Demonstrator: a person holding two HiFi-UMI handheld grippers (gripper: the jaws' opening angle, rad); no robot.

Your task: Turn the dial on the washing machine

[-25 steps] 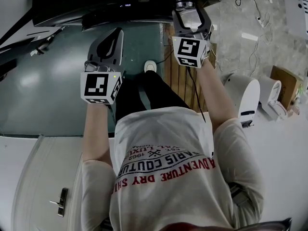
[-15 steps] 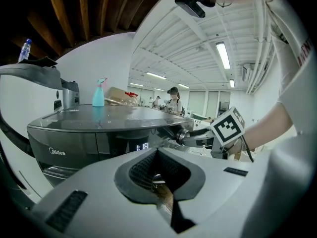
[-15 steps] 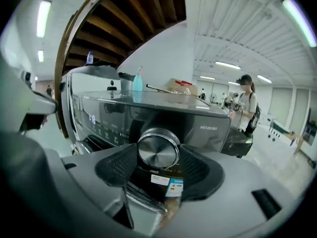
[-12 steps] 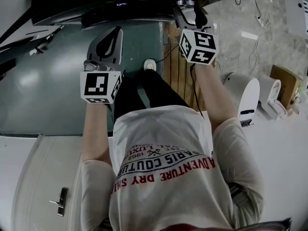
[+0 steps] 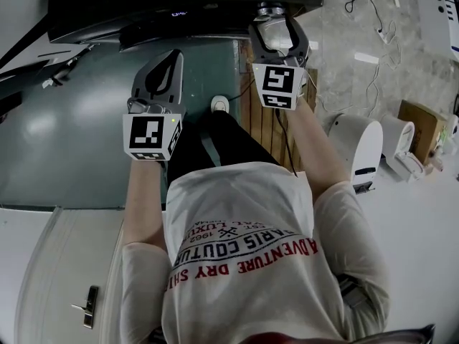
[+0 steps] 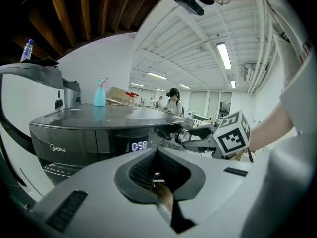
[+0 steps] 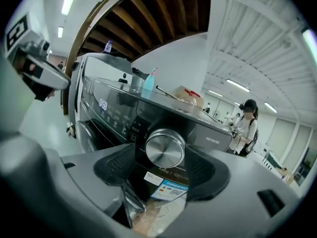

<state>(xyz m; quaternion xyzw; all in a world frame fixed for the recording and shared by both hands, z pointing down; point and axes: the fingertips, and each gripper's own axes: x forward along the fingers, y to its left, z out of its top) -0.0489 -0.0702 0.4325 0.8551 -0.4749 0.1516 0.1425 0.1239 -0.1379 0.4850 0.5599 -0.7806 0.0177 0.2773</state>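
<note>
Two grippers, one on the job

Right gripper [image 5: 274, 16] straddles the dial [image 7: 165, 148] on the washer [image 6: 74, 138] front panel, right of the lit display; its jaws have just been opening and stand wide, knob between them, pads apparently not clamping, likely a re-grip between twists; left gripper [image 6: 157, 155] hangs beside, jaws together on nothing, held clear of the work; a spray bottle [image 6: 100, 93] stands on the washer's top, contents untellable.

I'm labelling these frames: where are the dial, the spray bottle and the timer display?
dial [image 7: 165, 148], right gripper view, its metal face.
spray bottle [image 6: 99, 97], left gripper view, its body.
display [image 6: 139, 146], left gripper view, its digits.
</note>
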